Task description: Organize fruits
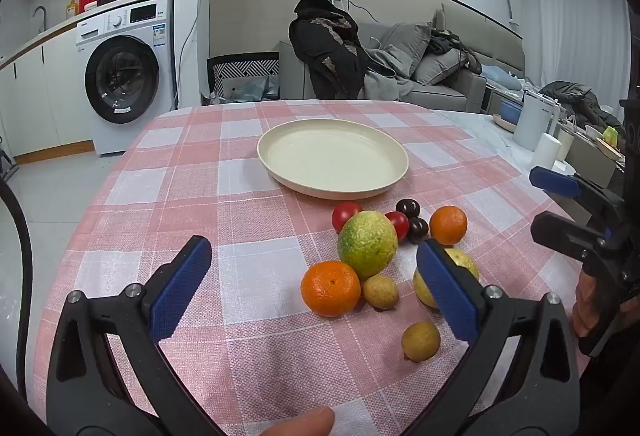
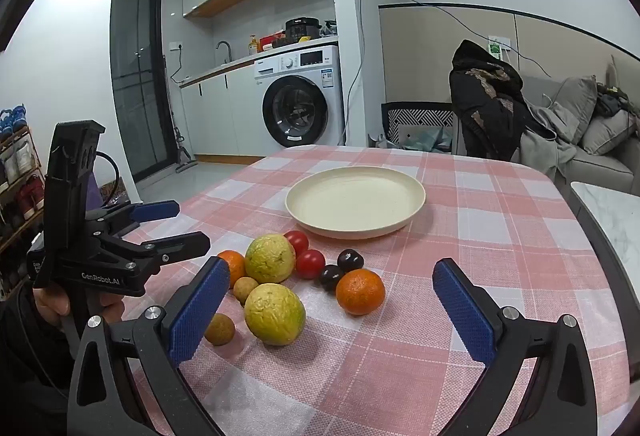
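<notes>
Both claws hung over the near edge of the bench, fingers spread wide and empty, so the job had not yet begun: the plate was bare and every fruit lay on the checked cloth.

The left claw was nearest an orange, which touched a big green fruit and a small brown one. A second brown one lay apart, nearer.

Two tomatoes and two dark cherries sat between the pile and the plate. The right claw faced a yellow-green fruit and another orange.

The next move probably called for closing on one loose fruit and carrying it to the far plate. The tight cluster was the hindrance: fingers could nudge neighbours, and round fruit might roll.
</notes>
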